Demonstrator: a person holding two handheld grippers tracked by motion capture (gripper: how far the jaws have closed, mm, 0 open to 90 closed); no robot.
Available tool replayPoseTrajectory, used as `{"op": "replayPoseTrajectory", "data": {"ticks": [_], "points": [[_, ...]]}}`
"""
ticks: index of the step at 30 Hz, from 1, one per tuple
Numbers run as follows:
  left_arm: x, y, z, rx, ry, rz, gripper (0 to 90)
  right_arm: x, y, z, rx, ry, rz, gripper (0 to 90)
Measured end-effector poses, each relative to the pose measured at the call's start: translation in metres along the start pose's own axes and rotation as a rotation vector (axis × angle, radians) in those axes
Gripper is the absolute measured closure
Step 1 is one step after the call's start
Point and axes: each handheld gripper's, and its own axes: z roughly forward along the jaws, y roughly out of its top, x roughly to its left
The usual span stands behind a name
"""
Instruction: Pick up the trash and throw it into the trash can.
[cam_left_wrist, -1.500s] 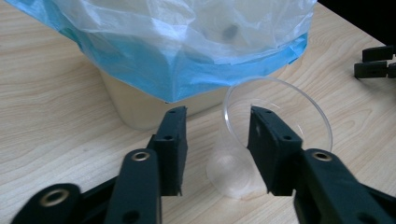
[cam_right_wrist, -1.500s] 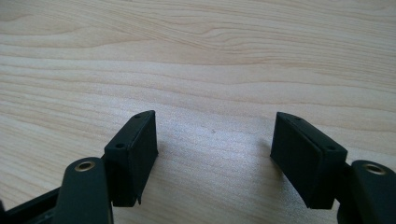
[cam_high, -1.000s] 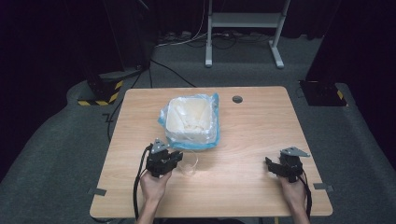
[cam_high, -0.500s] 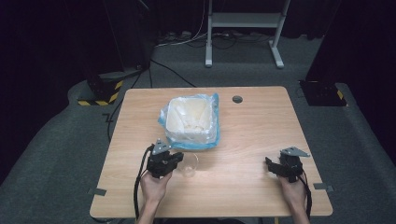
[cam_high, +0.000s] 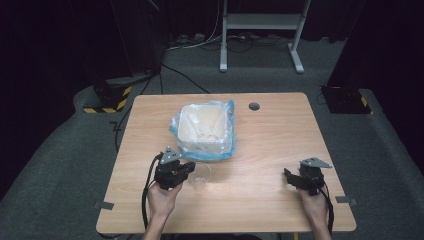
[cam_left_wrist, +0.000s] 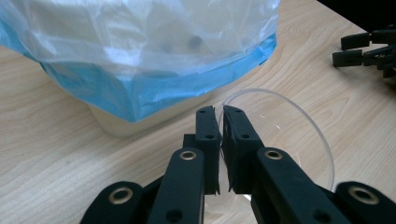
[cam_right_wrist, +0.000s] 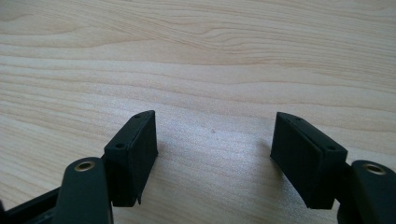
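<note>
Just in front of the white bin lined with a blue plastic bag (cam_high: 206, 131), the left gripper (cam_left_wrist: 222, 122) has its fingers clamped on the rim of the clear plastic cup (cam_high: 200, 183) on the wooden table (cam_high: 270, 150), right gripper (cam_right_wrist: 215, 154) resting fingers apart, and that thin slick wall could well slip or buckle in the pinch.

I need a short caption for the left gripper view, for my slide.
Left gripper shut on the rim of a clear plastic cup, beside a bag-lined white bin on the wooden table.

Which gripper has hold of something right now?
The left gripper: its jaws are pinched shut on the rim of the clear plastic cup beside the lined bin. The right gripper is open over bare table.
</note>
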Motion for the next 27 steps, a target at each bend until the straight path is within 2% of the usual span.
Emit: {"op": "replayPoseTrajectory", "data": {"ticks": [8,16,27], "points": [[-0.004,0.010,-0.007,-0.001,-0.006,0.015,84.7,0.000,0.000,0.000,0.000,-0.001,-0.001,30.7],[-0.003,0.027,-0.018,-0.001,-0.014,0.005,84.8,0.000,0.000,0.000,0.000,-0.001,-0.001,30.7],[-0.003,0.041,-0.031,-0.016,-0.037,-0.015,84.9,0.000,0.000,0.000,-0.001,-0.002,-0.002,30.7]]}}
